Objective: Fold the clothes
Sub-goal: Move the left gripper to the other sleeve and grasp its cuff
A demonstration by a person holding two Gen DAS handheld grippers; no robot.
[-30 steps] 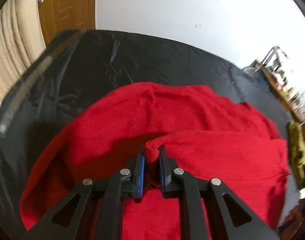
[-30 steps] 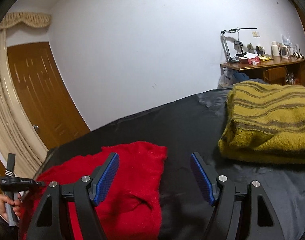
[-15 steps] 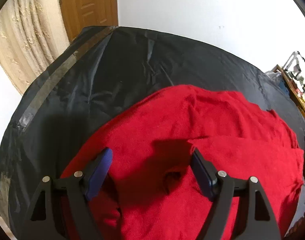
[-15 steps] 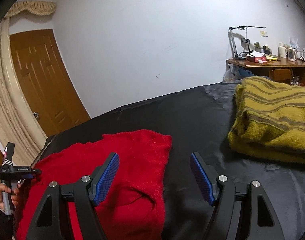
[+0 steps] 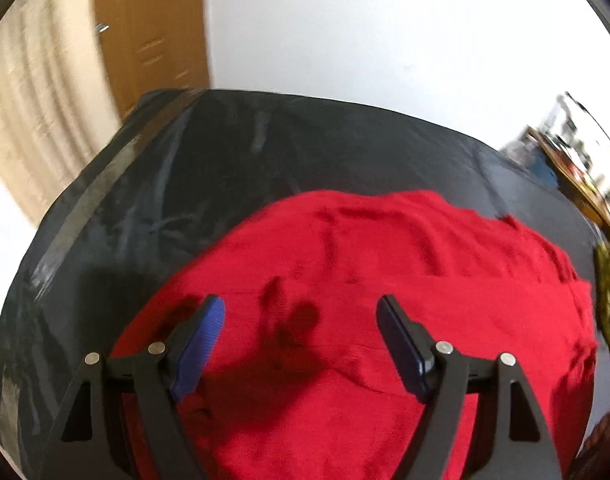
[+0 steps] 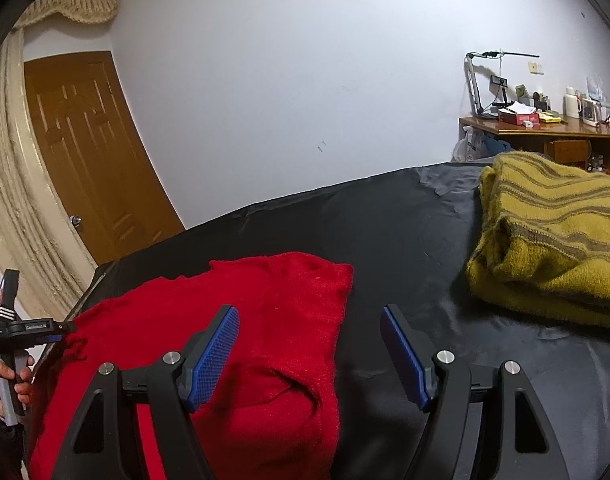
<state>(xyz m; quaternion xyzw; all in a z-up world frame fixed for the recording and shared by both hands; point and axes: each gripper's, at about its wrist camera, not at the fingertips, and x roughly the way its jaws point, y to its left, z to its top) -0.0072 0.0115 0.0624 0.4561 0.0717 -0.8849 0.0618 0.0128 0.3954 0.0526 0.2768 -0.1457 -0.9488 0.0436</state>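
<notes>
Red sweater (image 6: 265,320) lies partly folded beside the finished olive one (image 6: 553,240), both tongs (image 5: 301,336) (image 6: 309,344) apart, empty

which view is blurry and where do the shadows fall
Left wrist view: motion-smeared, worst at the door and desk clutter; the left hand-held gripper casts a dark shadow on the red sweater. Right wrist view: sharp, fisheye-bent, evenly lit.
</notes>
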